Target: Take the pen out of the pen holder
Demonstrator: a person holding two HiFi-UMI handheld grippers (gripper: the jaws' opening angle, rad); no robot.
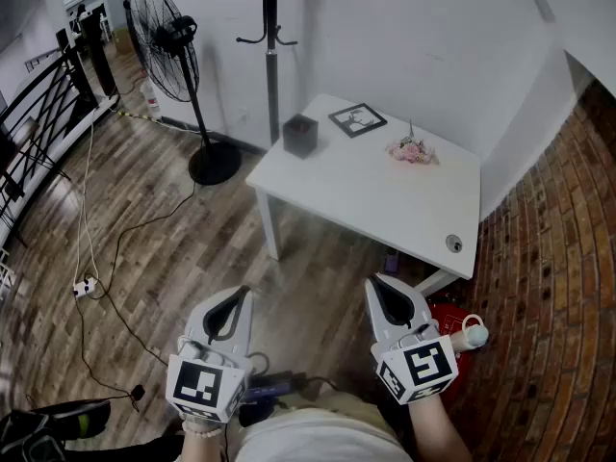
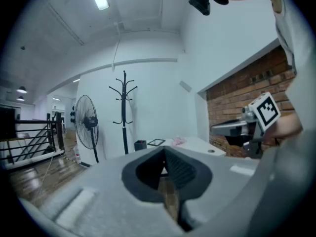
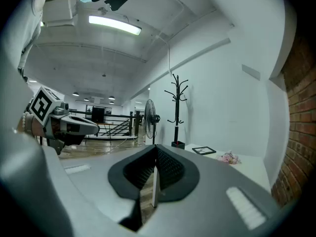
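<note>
Head camera (image 2: 200, 1) seen only from left hand-held gripper (image 1: 239, 295), right hand-held gripper (image 1: 377, 285); both closed, empty.

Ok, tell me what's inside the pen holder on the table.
In the head view, the pen holder shows only a dark top with a faint reddish speck. Its walls hide everything deeper inside, so the contents cannot be told.

Left gripper (image 1: 241, 293), right gripper (image 1: 376, 281) side by side, nearly level; fingers (image 3: 170, 168) together
</note>
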